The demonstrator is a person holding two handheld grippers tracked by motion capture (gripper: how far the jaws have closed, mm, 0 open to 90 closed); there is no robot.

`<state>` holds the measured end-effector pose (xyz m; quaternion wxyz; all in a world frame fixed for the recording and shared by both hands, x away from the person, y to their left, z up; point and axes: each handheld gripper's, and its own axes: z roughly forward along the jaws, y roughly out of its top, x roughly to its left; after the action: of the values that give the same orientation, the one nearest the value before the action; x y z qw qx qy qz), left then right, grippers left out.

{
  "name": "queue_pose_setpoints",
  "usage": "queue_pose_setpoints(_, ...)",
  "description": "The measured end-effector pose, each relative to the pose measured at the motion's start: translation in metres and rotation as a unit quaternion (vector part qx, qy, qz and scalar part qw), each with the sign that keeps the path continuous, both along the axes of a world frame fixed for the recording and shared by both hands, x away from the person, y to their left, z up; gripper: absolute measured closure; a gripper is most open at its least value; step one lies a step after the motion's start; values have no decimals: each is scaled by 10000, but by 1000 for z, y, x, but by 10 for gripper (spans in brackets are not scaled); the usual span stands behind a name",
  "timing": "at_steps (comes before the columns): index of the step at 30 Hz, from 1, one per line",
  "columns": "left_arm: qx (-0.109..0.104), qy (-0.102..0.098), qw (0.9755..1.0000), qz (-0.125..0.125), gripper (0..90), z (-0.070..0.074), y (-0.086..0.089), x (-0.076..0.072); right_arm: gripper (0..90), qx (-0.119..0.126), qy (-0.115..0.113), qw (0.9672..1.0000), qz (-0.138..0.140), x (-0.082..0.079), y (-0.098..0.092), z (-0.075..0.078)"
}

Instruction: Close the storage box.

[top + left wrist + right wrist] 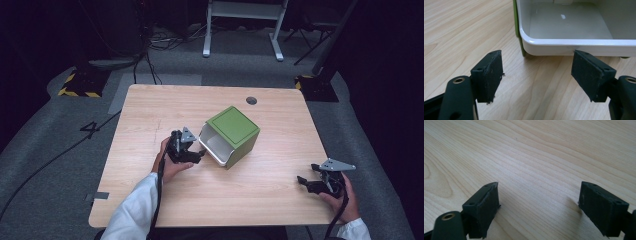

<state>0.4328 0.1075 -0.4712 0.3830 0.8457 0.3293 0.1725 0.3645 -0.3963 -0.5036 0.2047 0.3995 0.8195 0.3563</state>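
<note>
High view: light wooden tabletop [150, 110] on grey carpet [45, 140]; green box [235, 134] central, left tongs [199, 156] beside it, right tongs [306, 181] well apart, both spread open.

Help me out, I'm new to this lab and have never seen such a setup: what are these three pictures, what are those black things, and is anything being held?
No robot arm here: a person sits at a wooden table and holds a hand tool with two black jaws in each hand. The high view looks down from above. The left gripper is at the open side of a green box with a white, empty-looking inside. The right gripper rests near the table's right edge, apart from the box.

The other two pictures come from cameras riding on the tools. The left gripper view looks along its jaws at the box's white rim. The right gripper view looks along its jaws at bare wood. Both have their jaws spread wide, and nothing is held.
</note>
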Motion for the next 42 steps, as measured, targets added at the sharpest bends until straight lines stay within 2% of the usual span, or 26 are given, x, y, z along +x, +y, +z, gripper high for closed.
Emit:
queue_pose_setpoints(5, -24, -7, 10000, -41, 255, -1, -8, 5, 167, -8, -13, 10000, 4, 0, 0, 0)
queue_pose_setpoints(10, 29, -73, 10000, -42, 257, 2, -7, 3, 168, -8, -16, 10000, 7, -1, 0, 0)
queue_pose_setpoints(12, 13, -95, 9999, -60, 254, 6, -3, 1, 167, -13, -20, 10000, 8, -1, 0, 0)
queue_pose_setpoints(13, 110, -151, 9998, -44, 248, 9, 1, -1, 167, -23, -35, 10000, 6, -1, 1, 0)
queue_pose_setpoints(16, 209, -201, 9995, -94, 231, 12, 7, -4, 167, -15, -33, 10000, 3, -1, 0, 0)
queue_pose_setpoints(19, 241, -186, 9995, -127, 220, 13, 11, -6, 168, -14, -31, 10000, 3, -1, 0, 0)
queue_pose_setpoints(20, 401, -208, 9989, -122, 218, 13, 16, -7, 167, 11, 7, 10000, 9, 0, 0, 0)
queue_pose_setpoints(21, 401, -208, 9989, -122, 214, 13, 16, -7, 167, 22, 24, 10000, 13, 0, 0, 0)
queue_pose_setpoints(22, 523, -235, 9983, -124, 205, 14, 19, -8, 167, 20, 25, 10000, 13, 0, 0, 0)
queue_pose_setpoints(26, 524, -262, 9982, -134, 200, 16, 26, -10, 167, -5, -9, 10000, 9, 0, 0, 0)
queue_pose_setpoints(29, 606, -267, 9978, -76, 198, 20, 34, -13, 167, -2, -10, 10000, 4, -1, 0, 0)
queue_pose_setpoints(34, 611, -304, 9977, 29, 199, 21, 45, -18, 167, -3, -6, 10000, 2, 0, 0, 0)
queue_pose_setpoints(35, 681, -363, 9970, 76, 203, 20, 51, -22, 166, 10, 9, 10000, 8, 0, 0, 0)
queue_pose_setpoints(39, 828, -394, 9957, 150, 202, 17, 61, -27, 166, 9, 10, 10000, 6, 0, 0, 0)
queue_pose_setpoints(41, 824, -360, 9958, 184, 202, 16, 64, -29, 166, 13, 13, 10000, 5, 0, 0, 0)
queue_pose_setpoints(42, 708, -255, 9969, 237, 200, 16, 70, -31, 166, 14, 14, 10000, 5, 0, 0, 0)
